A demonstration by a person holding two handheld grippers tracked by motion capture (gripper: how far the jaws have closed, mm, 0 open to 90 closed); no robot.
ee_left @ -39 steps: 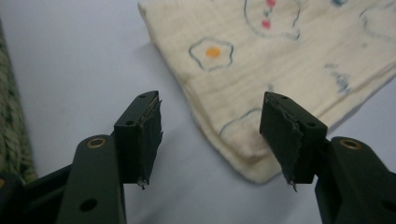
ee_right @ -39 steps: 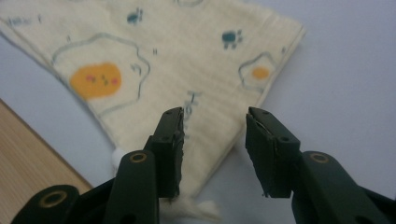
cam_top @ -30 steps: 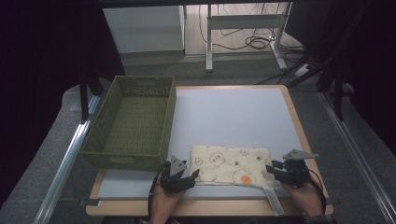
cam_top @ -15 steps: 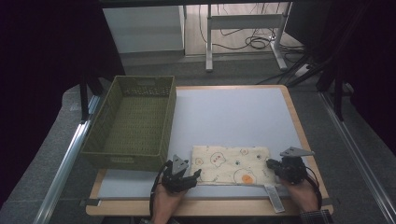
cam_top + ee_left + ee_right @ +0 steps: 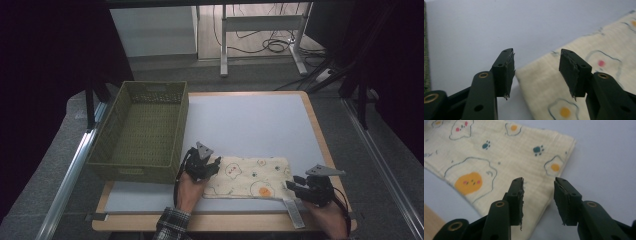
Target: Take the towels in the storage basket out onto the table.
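High view: a cream rectangular cloth printed with fried eggs and paw marks (image 5: 252, 177) lies flat at the lower centre of the frame, on the pale blue table top (image 5: 250, 125).
Left gripper (image 5: 209, 167): at the cloth's left end; jaws spread and just closing, a cloth corner between them, unpinched.
Right gripper (image 5: 295, 186): at the cloth's lower right corner; jaws spread and just opening, cloth edge below, not gripped.
Green woven basket (image 5: 142, 131): left of the cloth.
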